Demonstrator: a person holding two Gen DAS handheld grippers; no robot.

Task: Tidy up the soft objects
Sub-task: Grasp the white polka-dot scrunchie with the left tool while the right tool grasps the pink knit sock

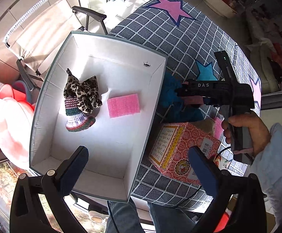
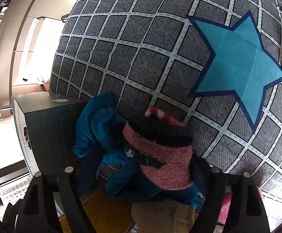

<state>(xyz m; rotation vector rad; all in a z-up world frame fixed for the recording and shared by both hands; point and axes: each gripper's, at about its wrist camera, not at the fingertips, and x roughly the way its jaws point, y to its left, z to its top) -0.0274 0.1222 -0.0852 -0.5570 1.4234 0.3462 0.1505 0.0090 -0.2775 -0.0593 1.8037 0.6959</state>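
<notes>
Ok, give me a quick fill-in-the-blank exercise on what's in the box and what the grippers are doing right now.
1. Inside the white box, the flat foam sponge is coloured ____.
2. The leopard-print cloth lies on top of a knitted ____-patterned piece.
3. The right gripper is closed on a pink knitted ____.
4. The left gripper hangs above the box with its jaws ____.

Missing words: pink; striped; sock; open

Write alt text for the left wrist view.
An open white-lined box on a grid-patterned cloth holds a leopard-print fabric, a striped knit piece and a pink sponge. The open left gripper hovers above the box; the right gripper reaches toward blue fabric beside it.
</notes>
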